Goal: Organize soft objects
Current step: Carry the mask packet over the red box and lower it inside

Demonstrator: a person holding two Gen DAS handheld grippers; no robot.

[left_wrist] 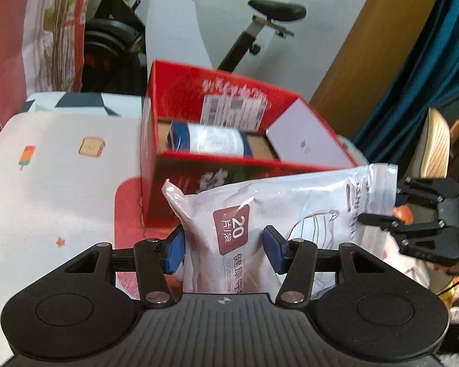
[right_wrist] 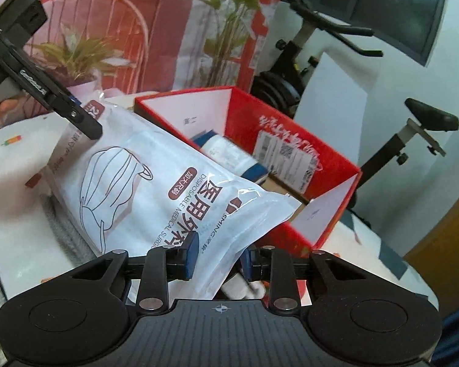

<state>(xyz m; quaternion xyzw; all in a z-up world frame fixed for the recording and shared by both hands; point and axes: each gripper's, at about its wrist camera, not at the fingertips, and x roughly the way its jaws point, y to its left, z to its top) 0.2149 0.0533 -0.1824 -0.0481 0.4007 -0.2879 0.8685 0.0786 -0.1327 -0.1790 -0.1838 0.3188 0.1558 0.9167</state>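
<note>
A white plastic pack of medical masks [left_wrist: 260, 214] is held between both grippers, in front of an open red box [left_wrist: 180, 180]. My left gripper [left_wrist: 225, 249] is shut on the pack's end marked 20. My right gripper [right_wrist: 218, 257] is shut on the pack's other end [right_wrist: 168, 183]; it also shows in the left wrist view [left_wrist: 413, 214] at the right. The left gripper shows in the right wrist view [right_wrist: 85, 122] at the upper left. Inside the red box [right_wrist: 321, 165] lies a blue and white package [left_wrist: 208, 140].
The box stands on a white bed cover [left_wrist: 61, 183] printed with small pictures. An exercise bike [left_wrist: 260, 30] stands behind the box, next to a red patterned curtain [left_wrist: 30, 30]. A wooden door [left_wrist: 382, 46] and blue curtain [left_wrist: 437, 76] are at the right.
</note>
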